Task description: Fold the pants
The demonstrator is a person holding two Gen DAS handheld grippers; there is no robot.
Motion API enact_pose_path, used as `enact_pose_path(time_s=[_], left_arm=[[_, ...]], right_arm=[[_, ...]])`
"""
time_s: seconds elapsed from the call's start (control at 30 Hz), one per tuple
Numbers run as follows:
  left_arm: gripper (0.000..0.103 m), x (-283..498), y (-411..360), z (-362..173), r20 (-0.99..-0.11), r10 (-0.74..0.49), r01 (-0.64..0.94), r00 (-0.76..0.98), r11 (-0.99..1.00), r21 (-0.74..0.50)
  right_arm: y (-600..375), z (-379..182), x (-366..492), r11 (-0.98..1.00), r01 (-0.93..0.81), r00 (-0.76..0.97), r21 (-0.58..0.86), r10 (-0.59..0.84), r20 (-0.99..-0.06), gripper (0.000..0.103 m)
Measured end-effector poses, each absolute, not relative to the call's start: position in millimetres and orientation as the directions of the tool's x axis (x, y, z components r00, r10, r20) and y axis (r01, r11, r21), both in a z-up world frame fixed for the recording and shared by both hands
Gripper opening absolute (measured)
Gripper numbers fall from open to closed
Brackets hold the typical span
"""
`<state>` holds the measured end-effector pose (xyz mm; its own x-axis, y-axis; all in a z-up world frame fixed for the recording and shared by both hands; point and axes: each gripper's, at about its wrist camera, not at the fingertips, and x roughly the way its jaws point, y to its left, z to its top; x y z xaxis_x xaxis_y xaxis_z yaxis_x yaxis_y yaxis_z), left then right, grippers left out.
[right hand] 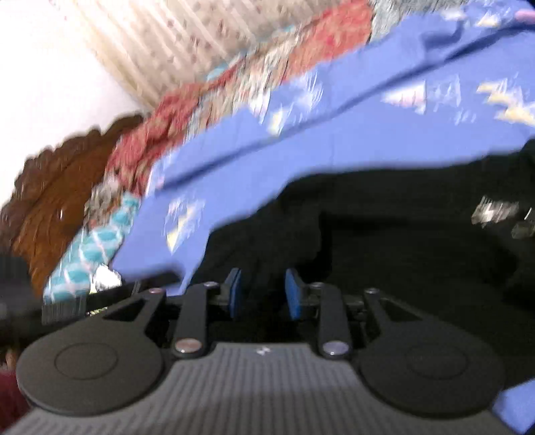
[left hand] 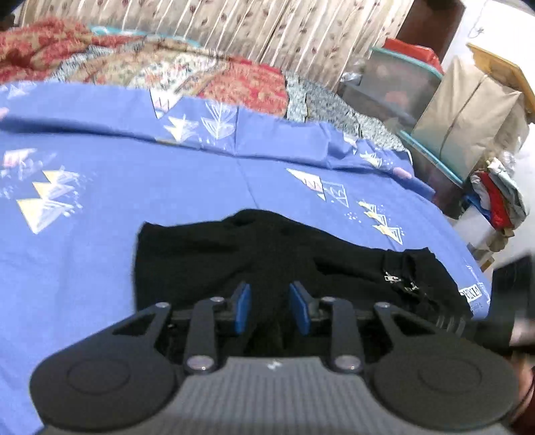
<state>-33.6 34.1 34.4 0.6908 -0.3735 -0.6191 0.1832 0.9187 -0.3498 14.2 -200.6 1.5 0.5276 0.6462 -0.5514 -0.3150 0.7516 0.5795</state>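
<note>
The black pants (left hand: 254, 254) lie in a folded heap on the blue bedsheet (left hand: 100, 160); a metal clasp (left hand: 393, 277) shows at their right end. My left gripper (left hand: 270, 306) is open, its blue pads just over the near edge of the pants, holding nothing. In the blurred right wrist view the pants (right hand: 384, 227) fill the right half. My right gripper (right hand: 262, 292) is open above their near edge. The other gripper's dark body shows at the right edge of the left wrist view (left hand: 508, 291).
A red and patterned quilt (left hand: 150, 63) lies bunched along the far side of the bed, with a curtain (left hand: 267, 26) behind. Storage boxes (left hand: 401, 80), a wrapped parcel (left hand: 468, 113) and a pile of clothes (left hand: 498, 197) stand off the bed's right side.
</note>
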Motion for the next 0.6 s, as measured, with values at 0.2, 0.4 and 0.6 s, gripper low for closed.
enact_pose_path(time_s=[0.2, 0.4, 0.6], left_arm=[[0.020, -13.1, -18.6, -13.8, -0.753, -0.262, 0.236, 0.604, 0.961, -0.145], [0.023, -12.8, -14.6, -1.4, -0.768, -0.263, 0.209, 0.584, 0.963, -0.170], [0.030, -6.3, -16.0, 9.6, -0.813, -0.153, 0.086, 0.562, 0.988, -0.126]], right_arm=[[-218.6, -19.7, 17.3, 0.773, -0.227, 0.490, 0.592, 0.616, -0.617, 0.032], [-314.6, 19.2, -6.1, 0.842, -0.099, 0.739, 0.530, 0.419, -0.527, 0.043], [-411.5, 10.6, -32.9, 0.797, 0.182, 0.833, 0.576, 0.186, -0.521, 0.047]])
